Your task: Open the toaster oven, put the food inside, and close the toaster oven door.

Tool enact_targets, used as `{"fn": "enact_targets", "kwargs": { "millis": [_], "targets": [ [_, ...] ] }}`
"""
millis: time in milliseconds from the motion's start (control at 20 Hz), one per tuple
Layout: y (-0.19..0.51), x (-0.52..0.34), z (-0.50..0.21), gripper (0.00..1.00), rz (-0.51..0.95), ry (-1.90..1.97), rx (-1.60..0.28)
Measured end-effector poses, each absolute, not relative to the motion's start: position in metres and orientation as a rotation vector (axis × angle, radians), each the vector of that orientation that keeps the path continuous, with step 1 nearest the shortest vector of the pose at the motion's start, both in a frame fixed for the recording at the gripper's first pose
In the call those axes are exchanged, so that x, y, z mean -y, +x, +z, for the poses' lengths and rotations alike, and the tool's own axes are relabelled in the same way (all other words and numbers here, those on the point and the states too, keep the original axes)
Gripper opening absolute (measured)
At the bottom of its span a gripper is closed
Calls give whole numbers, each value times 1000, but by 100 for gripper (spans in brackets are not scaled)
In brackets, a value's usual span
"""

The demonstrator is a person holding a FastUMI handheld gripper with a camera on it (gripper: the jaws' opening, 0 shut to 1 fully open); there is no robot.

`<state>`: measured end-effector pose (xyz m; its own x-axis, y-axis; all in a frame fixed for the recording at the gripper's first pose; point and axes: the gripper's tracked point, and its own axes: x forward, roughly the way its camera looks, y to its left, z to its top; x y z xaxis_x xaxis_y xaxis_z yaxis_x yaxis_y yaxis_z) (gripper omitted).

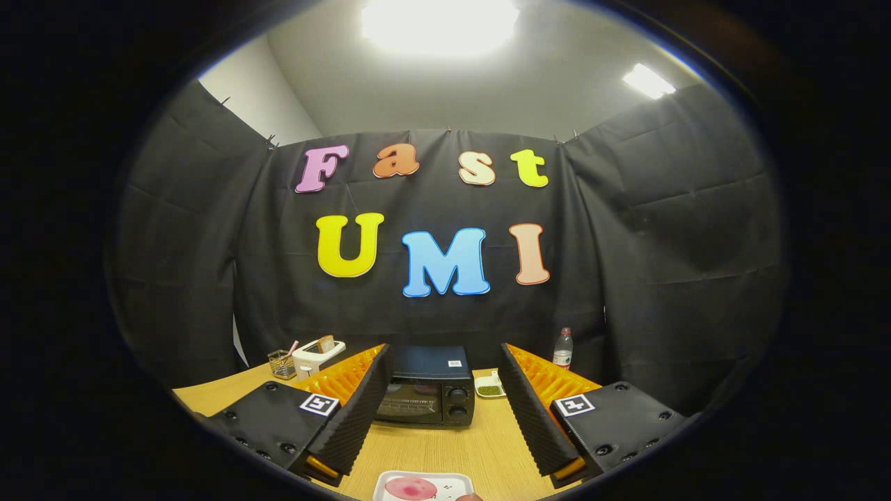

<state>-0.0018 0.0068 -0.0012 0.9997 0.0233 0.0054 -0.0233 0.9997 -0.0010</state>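
The gripper [445, 390] is hovering over the table [431, 449] with its fingers spread wide, gripping nothing. The oven [428, 386] is sitting beyond the fingers, framed between them, door shut. The food [411, 488] is lying on a tray [390, 480] close below the fingers, nearer than the oven.

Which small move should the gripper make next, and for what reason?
Probably move forward toward the toaster oven to reach its door: the door looks closed, the gripper is open and holds nothing, and the food lies on its tray on the table near the fingers.
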Motion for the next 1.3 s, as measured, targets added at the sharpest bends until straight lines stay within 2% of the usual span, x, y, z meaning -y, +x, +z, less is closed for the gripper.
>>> {"fn": "enact_targets", "kwargs": {
  "millis": [450, 1300],
  "targets": [
    [12, -24, -4, 97, 31, 2, -5],
    [132, -112, -55, 97, 113, 30, -85]
  ]
}}
